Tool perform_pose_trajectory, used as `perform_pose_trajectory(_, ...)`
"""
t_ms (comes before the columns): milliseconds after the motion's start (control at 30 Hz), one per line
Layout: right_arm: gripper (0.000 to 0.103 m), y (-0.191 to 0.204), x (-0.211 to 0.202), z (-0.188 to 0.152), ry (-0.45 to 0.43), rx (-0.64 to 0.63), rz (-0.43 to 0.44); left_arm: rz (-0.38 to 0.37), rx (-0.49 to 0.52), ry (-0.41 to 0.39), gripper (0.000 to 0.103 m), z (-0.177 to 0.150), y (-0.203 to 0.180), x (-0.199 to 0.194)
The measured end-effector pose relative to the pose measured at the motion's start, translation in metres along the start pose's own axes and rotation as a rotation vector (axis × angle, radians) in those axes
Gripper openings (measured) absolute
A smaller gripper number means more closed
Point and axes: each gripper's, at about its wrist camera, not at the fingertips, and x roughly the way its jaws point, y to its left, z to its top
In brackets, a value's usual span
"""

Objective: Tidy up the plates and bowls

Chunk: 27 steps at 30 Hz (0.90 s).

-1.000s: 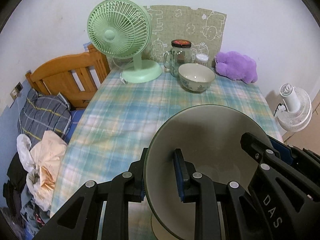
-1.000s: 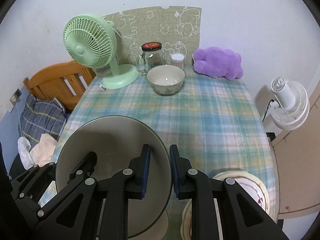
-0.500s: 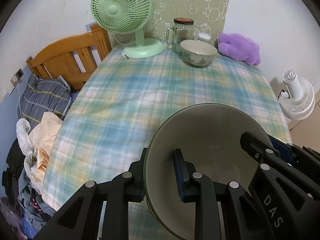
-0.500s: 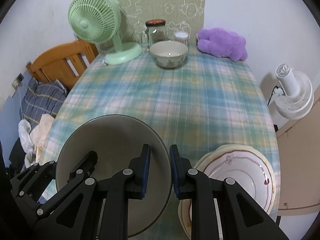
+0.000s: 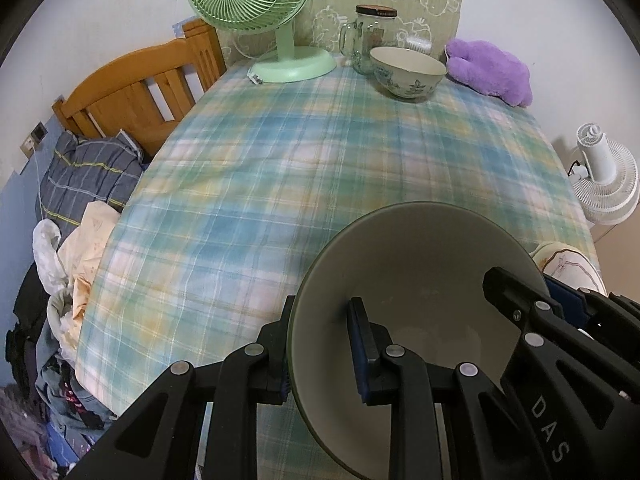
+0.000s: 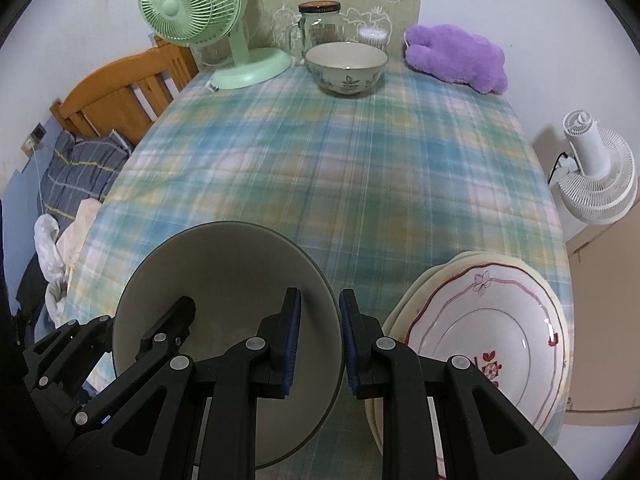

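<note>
Both grippers hold one grey bowl (image 5: 416,288) above the near end of the table. My left gripper (image 5: 320,344) is shut on its left rim. My right gripper (image 6: 318,336) is shut on its right rim; the bowl (image 6: 224,280) fills the lower left of the right wrist view. A stack of white plates with red trim (image 6: 480,320) lies at the near right corner, just right of the right gripper; its edge shows in the left wrist view (image 5: 560,260). A floral bowl (image 6: 346,66) stands at the far end (image 5: 408,72).
A green desk fan (image 5: 256,12), a glass jar with a lid (image 5: 370,36) and a purple plush toy (image 5: 492,72) stand along the far edge of the plaid tablecloth (image 5: 320,152). A wooden bed frame (image 5: 136,88) with clothes is left; a white fan (image 6: 596,176) is right.
Both grippers have lifted the grey bowl higher and drawn back from the far end. The plate stack has come fully into the right wrist view.
</note>
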Motion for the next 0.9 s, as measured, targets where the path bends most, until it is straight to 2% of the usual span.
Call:
perform_pose_trajectory(233,0.023,0.003,0.01,-0.003,0.025,-0.005,0.001,0.0,-0.014,0.028,0.022,-0.004,0.005,0.01)
perform_pose_trajectory(533,0.023,0.007,0.017,-0.002,0.012,-0.037,-0.038,-0.004,-0.018,0.051,0.023,-0.007,0.003,0.022)
perform_pose_trajectory(833,0.023,0.002,0.024,-0.008,0.021,-0.013,-0.034,0.002,0.006,0.036,0.023,-0.009,0.001,0.021)
perform_pose_trajectory(900,0.023,0.002,0.023,-0.008,0.025,0.003,-0.035,-0.012,0.018,0.041,0.028,-0.009,0.002,0.021)
